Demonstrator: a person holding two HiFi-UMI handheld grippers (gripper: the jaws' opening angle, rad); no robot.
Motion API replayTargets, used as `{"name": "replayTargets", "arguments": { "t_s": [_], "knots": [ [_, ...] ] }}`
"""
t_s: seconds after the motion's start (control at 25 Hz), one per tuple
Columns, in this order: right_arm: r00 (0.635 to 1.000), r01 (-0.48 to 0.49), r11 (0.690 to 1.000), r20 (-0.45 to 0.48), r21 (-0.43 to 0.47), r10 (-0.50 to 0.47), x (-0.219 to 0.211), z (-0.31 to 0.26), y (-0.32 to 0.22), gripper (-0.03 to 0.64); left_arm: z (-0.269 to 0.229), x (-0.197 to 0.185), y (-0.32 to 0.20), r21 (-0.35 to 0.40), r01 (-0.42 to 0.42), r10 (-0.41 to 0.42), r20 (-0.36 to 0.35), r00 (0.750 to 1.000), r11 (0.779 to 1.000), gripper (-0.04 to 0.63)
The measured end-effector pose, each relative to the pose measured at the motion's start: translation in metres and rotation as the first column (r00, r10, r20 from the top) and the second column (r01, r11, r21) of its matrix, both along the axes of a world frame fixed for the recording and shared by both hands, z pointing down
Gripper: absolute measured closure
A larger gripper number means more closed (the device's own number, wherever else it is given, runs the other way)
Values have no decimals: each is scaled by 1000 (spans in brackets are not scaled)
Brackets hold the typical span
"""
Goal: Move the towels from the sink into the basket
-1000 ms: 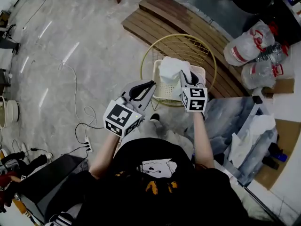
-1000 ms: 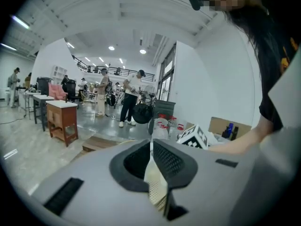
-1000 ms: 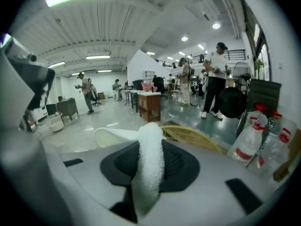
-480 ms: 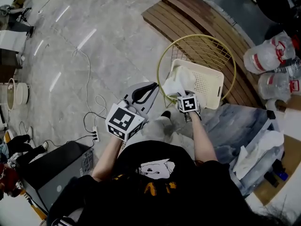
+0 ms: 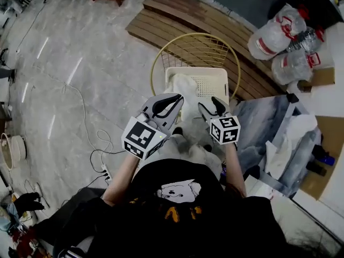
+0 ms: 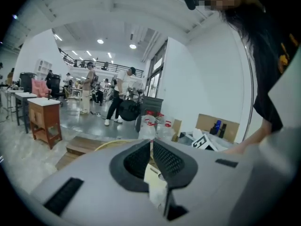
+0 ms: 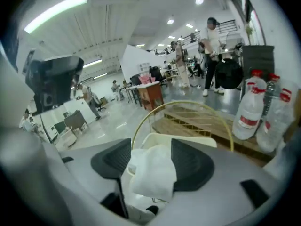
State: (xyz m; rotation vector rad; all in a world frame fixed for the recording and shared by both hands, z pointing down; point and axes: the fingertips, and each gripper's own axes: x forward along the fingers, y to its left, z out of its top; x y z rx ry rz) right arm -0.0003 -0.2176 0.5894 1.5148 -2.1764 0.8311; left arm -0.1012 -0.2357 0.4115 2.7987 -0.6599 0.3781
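Right gripper [image 5: 211, 105] jaws are opening, the towel [image 5: 185, 87] in line between them but lying at the basket [image 5: 196, 69]'s left edge, left gripper [image 5: 174, 98] jaws clenched together; release fully, then back straight out so cloth doesn't snag over the rim.

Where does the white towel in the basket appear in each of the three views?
Head view: white towel, upper centre, in the left part of the cream basket.
Left gripper view: not clearly in it; only a pale sliver shows behind the left gripper, jaws together.
Right gripper view: the towel is low centre, between the opening jaws of the right gripper, unpressed.
Shared landmark: the gold wire hoop around the basket.
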Motion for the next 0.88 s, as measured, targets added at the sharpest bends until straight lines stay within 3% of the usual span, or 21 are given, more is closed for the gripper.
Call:
{"name": "replayTargets", "arguments": {
  "t_s": [0.16, 0.36, 0.44, 0.56, 0.6, 0.76, 0.88],
  "knots": [
    [979, -201, 975, 3, 97, 202, 84, -63, 56, 350, -15, 70, 37, 9, -164, 164, -35, 986, 986, 572],
    [903, -417, 889, -28, 187, 429, 191, -111, 148, 350, -21, 158, 103, 15, -339, 339, -47, 939, 941, 572],
    [858, -494, 847, -47, 196, 512, 227, -118, 192, 350, -28, 189, 132, 21, -402, 403, -56, 914, 915, 572],
    [753, -624, 755, -101, 204, 650, 272, -116, 273, 342, -32, 230, 182, 39, -526, 527, -78, 846, 850, 572],
    [730, -645, 737, -124, 204, 672, 287, -111, 296, 335, -30, 242, 198, 44, -545, 547, -83, 833, 837, 572],
    [704, -661, 737, -223, 142, 674, 353, -75, 364, 282, -18, 286, 251, 43, -562, 564, -76, 823, 826, 572],
    [725, -643, 765, -294, 35, 623, 395, -38, 390, 246, -17, 316, 279, 49, -580, 582, -65, 810, 813, 572]
  ]
}}
